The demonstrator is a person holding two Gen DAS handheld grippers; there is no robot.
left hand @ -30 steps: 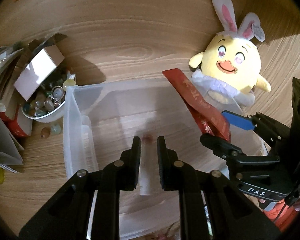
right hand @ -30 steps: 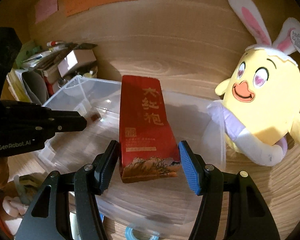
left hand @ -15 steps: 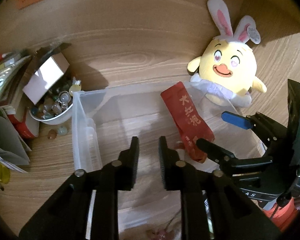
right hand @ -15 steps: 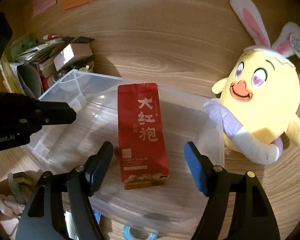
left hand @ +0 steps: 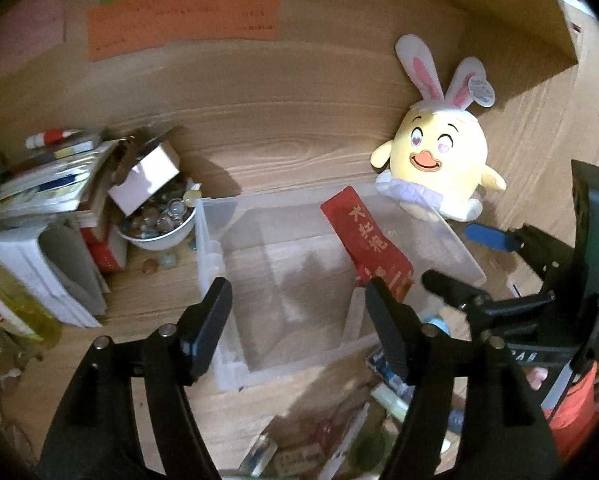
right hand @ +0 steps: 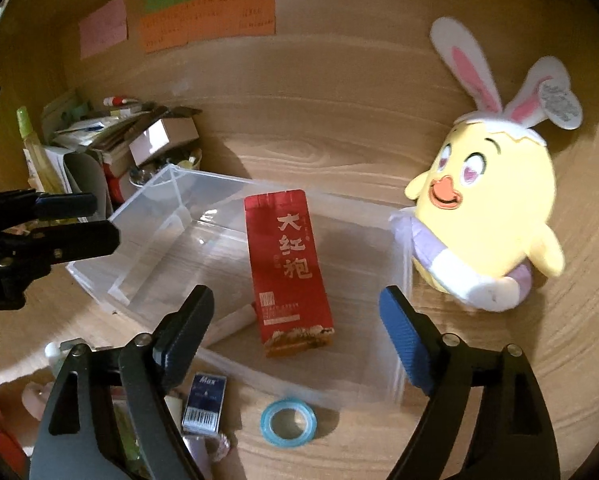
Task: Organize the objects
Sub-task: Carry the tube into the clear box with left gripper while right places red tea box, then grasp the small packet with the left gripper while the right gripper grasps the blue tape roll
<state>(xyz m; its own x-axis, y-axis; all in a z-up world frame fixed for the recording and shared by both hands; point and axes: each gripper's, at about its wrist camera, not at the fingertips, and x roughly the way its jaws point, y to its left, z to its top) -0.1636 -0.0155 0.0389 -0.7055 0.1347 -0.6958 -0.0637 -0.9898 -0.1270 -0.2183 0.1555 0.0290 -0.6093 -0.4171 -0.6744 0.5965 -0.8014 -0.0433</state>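
Note:
A red tea packet [right hand: 289,266] with gold characters lies inside the clear plastic bin [right hand: 147,208]; it also shows in the left wrist view [left hand: 365,240], in the bin [left hand: 209,252]. A white stick [right hand: 231,322] lies in the bin beside the packet. My right gripper [right hand: 295,330] is open and empty, held above the bin's near edge. My left gripper [left hand: 299,322] is open and empty, above the bin's front left corner.
A yellow plush chick with rabbit ears [right hand: 487,216] leans against the bin's right side. A bowl of glass marbles [left hand: 157,224], a small box and stacked books [left hand: 43,208] stand left. A blue tape ring [right hand: 287,422], a staple box [right hand: 203,404] and small clutter lie in front.
My right gripper let go of the red packet, which now lies in the bin, and pulled back. My left gripper opened and drew back from the bin.

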